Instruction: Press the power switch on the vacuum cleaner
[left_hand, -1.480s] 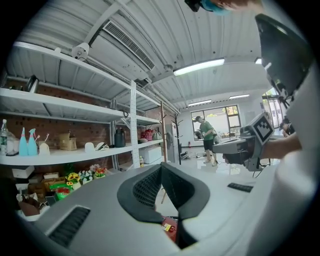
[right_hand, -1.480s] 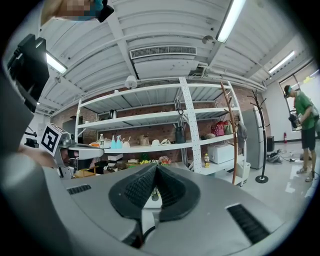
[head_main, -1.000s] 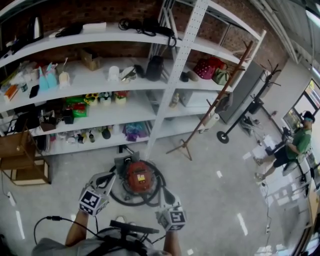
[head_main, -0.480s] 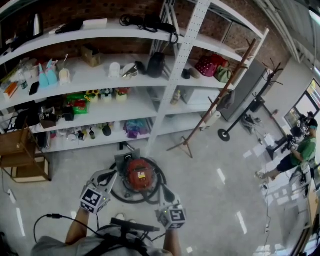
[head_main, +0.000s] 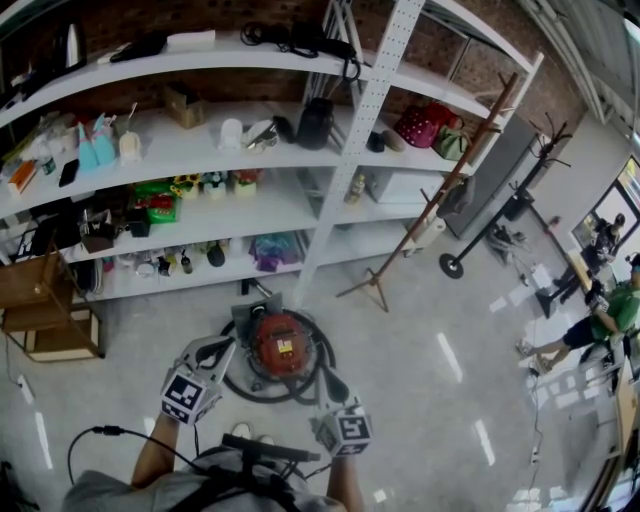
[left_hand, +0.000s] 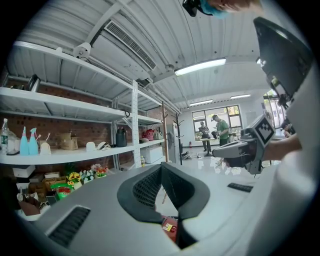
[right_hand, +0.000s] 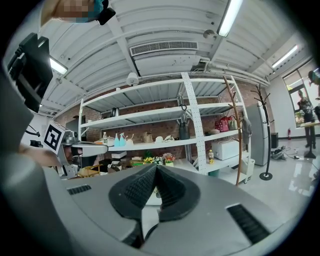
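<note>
A red canister vacuum cleaner (head_main: 278, 343) sits on the floor in front of the shelves, with its black hose (head_main: 312, 378) coiled round it. My left gripper (head_main: 216, 352) hovers at its near left side, and my right gripper (head_main: 328, 386) is held just short of its near right side. Neither touches it. In the left gripper view the left gripper (left_hand: 161, 171) has its black pads pressed together, and a sliver of the red vacuum (left_hand: 169, 228) shows below them. The right gripper (right_hand: 156, 173) is likewise shut on nothing. I cannot make out the power switch.
White shelving (head_main: 200, 150) full of small goods runs along the brick wall behind the vacuum. A wooden coat rack (head_main: 420, 215) leans at the right, and wooden crates (head_main: 40, 320) stand at the left. A black cable (head_main: 90, 440) lies by my feet. A seated person (head_main: 600, 320) is far right.
Hardly anything: the view has crept slightly towards the vacuum, and both grippers stay shut in nearly the same places over its near side.
</note>
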